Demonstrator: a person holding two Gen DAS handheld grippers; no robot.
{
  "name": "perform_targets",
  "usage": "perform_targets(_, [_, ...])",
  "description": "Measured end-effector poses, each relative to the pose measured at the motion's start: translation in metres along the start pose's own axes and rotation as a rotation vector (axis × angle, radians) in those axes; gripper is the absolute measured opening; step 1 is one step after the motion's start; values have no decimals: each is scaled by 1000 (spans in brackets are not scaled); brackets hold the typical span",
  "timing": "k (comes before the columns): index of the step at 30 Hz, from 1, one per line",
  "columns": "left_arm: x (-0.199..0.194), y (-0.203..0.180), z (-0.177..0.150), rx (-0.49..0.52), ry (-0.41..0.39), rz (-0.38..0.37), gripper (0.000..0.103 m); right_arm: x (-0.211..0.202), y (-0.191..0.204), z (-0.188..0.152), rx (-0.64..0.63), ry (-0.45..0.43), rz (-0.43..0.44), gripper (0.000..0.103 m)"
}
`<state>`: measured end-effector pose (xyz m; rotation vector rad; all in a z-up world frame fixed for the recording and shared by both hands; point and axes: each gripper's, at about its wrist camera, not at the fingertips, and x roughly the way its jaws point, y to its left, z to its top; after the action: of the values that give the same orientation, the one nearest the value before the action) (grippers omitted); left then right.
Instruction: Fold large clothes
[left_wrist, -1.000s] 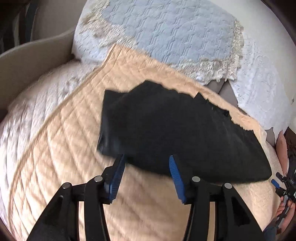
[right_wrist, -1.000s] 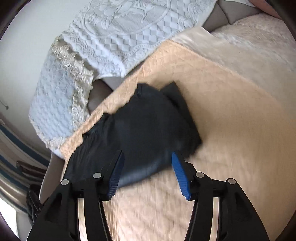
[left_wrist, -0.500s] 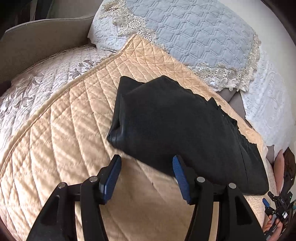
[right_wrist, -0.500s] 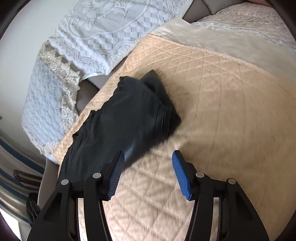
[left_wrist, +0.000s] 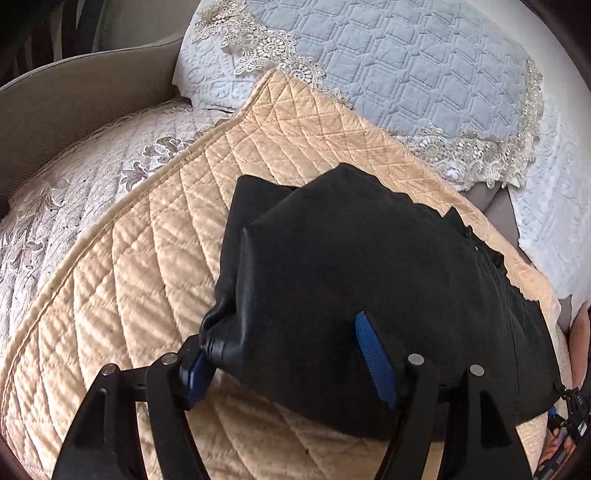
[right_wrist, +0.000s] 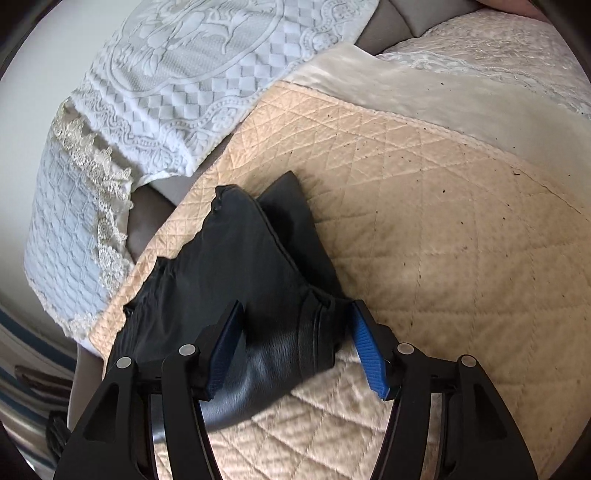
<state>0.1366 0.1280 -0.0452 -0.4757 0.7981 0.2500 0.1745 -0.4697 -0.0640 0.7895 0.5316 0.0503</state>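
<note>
A black garment (left_wrist: 369, 266), folded into a long thick bundle, lies on the peach quilted cover (left_wrist: 147, 236). My left gripper (left_wrist: 284, 362) is open, its jaws straddling the near left corner of the bundle. In the right wrist view the same garment (right_wrist: 240, 266) lies on the cover (right_wrist: 424, 221). My right gripper (right_wrist: 295, 350) is open, its jaws straddling the near folded end of the bundle. Neither gripper has closed on the cloth.
A blue-grey quilted pillow with lace trim (left_wrist: 406, 74) and a white embossed pillow (right_wrist: 207, 59) lie behind the garment. A pale embroidered bedspread (left_wrist: 55, 199) surrounds the cover. A beige headboard (left_wrist: 74, 96) curves at far left.
Both grippers moved forward and down onto the garment. Their open jaws, earlier short of the bundle's edge, now stand on either side of its near ends.
</note>
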Motion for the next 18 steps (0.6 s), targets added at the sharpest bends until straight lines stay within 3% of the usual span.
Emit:
perform_targets(4, [8,-4,2,9,6,22,72,5,7,2,-34,8,-33,61])
perform_targets(5, [8,-7,3,22,3,30,68,6,9,2,-44,14,-41,59])
perform_targets(7, [7,-11,3,41,1,44,53,9,12,3,-59,39,-51,37])
perform_targets(9, [7,-14,5,61,7,64,35,11,16,4,-72,58,-77,30])
perform_targets(12, [2,-28,10,154,15,102,24,6,24,8,-88,89,-84,22])
perform_targets(18, [-44,-25,12,186,16,6,20,-41,32,-2,-113,117,-36,20])
